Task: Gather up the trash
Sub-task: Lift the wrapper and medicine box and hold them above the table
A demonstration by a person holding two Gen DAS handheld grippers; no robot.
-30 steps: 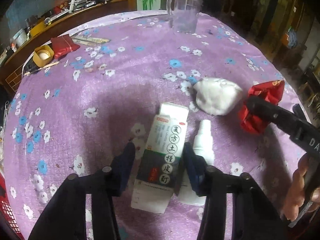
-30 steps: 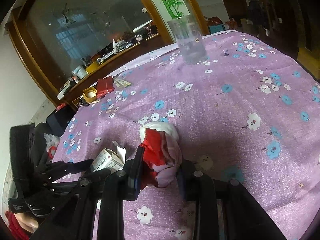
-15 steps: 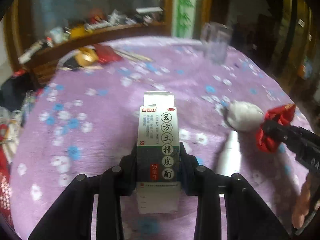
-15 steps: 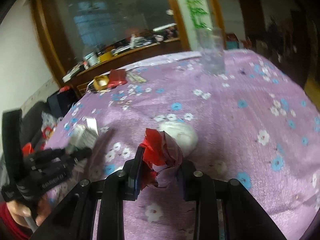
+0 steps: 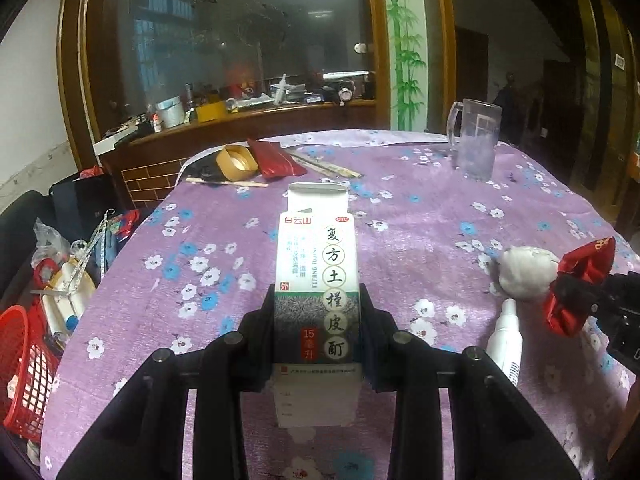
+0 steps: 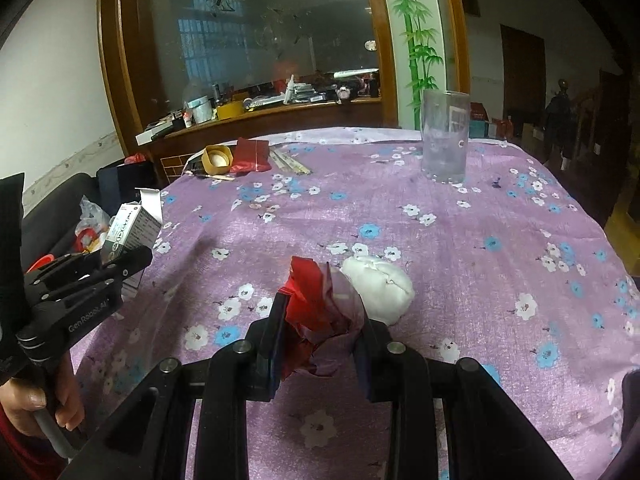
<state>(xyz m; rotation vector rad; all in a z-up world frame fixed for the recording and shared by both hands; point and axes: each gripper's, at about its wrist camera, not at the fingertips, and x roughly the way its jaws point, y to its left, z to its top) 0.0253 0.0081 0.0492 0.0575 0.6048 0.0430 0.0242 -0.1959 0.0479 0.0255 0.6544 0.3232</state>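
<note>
Cardboard medicine box [image 5: 318, 304] sits clamped in the left gripper [image 5: 318, 332] at frame centre, crumpled red wrapper [image 6: 320, 312] pinched in the right gripper [image 6: 320, 340], so carry both level toward the red basket [image 5: 22, 364] at lower left, keeping grips firm.

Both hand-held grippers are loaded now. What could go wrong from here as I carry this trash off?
1. The carton is clamped only near its lower end in the left hand-held gripper, with its top flap open; it could pivot or slip.
2. The red wrapper in the right hand-held gripper is loosely crumpled, so it may pull free.
3. The white wad and spray bottle lie close by; a low swing could knock them.
</note>
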